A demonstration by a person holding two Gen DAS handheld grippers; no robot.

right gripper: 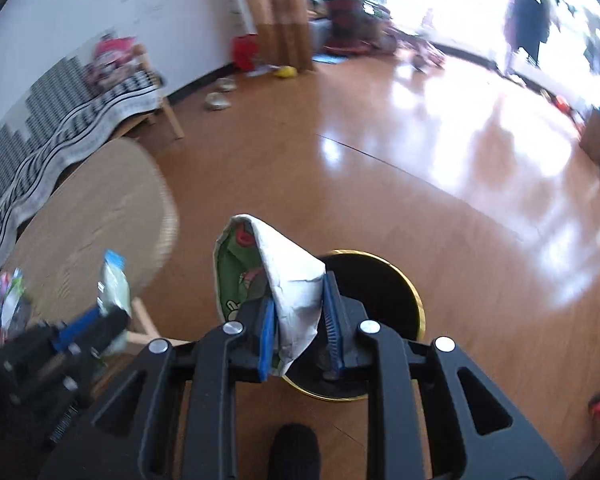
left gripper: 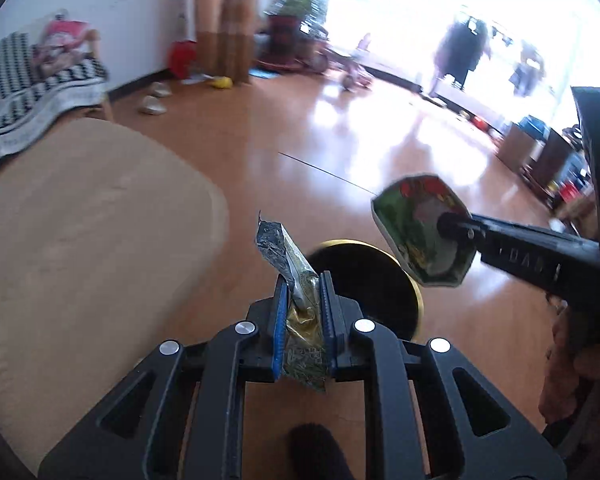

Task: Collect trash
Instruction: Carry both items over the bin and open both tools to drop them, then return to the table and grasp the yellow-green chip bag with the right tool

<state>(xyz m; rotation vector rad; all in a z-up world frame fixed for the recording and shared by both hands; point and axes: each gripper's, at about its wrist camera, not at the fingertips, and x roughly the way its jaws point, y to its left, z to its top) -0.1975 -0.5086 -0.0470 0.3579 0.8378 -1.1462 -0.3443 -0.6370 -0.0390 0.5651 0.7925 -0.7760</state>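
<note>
Gripping one crumpled gold wrapper (left gripper: 300, 300), the left tool (left gripper: 304, 296) is clamped nearly closed. Right tool (right gripper: 298, 304) pinches one green-and-white packet (right gripper: 292, 288). One black bin (right gripper: 380, 292) sits at two o'clock beyond both.

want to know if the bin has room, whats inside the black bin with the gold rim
Nothing shows inside the black bin: its interior reads as plain dark. The right gripper, shut on a folded green carton, covers its near side, so trash lying there or at the bottom cannot be ruled out.

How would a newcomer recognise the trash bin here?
Start at the round beige table, then look beside it on the wooden floor. There stands the trash bin, just beyond both grippers: round, black inside, with a thin gold rim.
</note>
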